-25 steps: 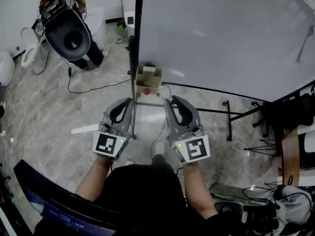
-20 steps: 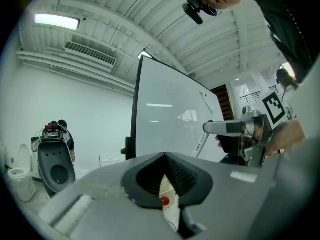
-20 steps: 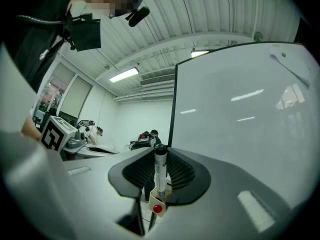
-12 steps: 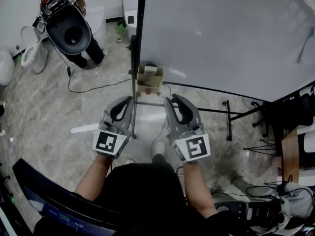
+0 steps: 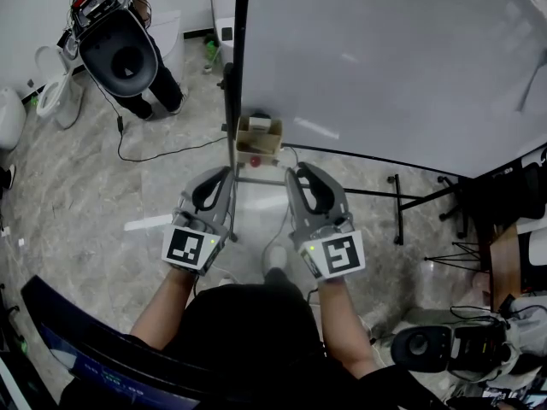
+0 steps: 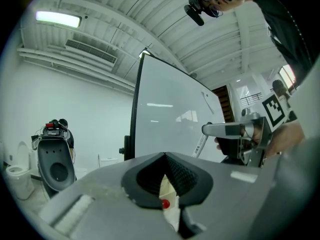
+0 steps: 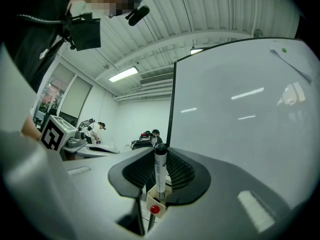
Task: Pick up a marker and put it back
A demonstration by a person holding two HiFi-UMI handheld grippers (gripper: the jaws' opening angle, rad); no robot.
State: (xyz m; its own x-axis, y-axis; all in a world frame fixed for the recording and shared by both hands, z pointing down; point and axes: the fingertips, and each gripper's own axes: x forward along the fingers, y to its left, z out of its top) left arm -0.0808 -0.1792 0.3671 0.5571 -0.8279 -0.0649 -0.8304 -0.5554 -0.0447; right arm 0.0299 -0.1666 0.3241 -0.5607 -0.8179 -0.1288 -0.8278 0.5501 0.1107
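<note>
Two hand-held grippers sit side by side. The right hand-held gripper [image 7: 160, 159] is clenched on the marker [image 7: 160, 173], which stands upright between its pads (black cap up). A small box [image 5: 258, 135] with a red dot sits just ahead of both tips, by the whiteboard [image 5: 385, 58]. The left hand-held gripper [image 6: 165, 156] has its pads together and is empty.

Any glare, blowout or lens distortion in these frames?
Head view: whiteboard carries streaky light reflections and its edges bow. Left gripper view: strong barrel distortion, ceiling lamp blown out. Right gripper view: marker sharp, corners vignetted black.
</note>
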